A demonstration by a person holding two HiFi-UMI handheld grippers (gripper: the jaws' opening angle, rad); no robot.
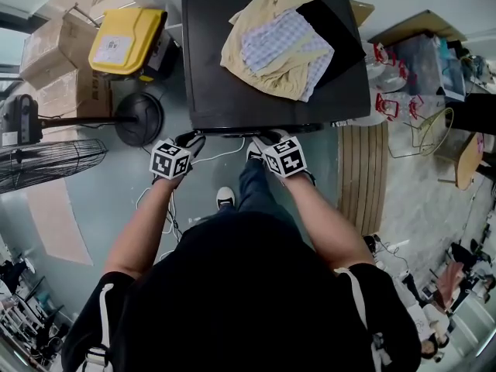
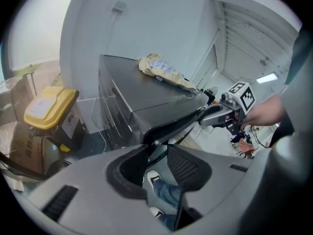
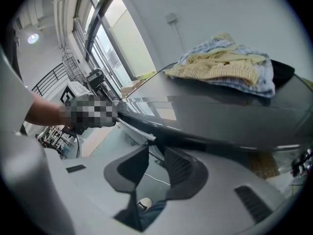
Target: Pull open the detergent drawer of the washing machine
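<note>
Dark grey washing machine [image 1: 217, 76], flat top. At its front edge left gripper [image 1: 190, 139], right gripper [image 1: 263, 139]: jaws parted, clamping nothing. Clothes [image 1: 275, 45] heaped on top; yellow-lidded bin [image 1: 124, 41], cardboard boxes [image 1: 54, 60], fan [image 1: 46, 161] alongside.

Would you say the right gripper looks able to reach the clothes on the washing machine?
Probably yes: the right gripper sits at the washing machine's front edge, and bare top lies between it and the clothes.
</note>
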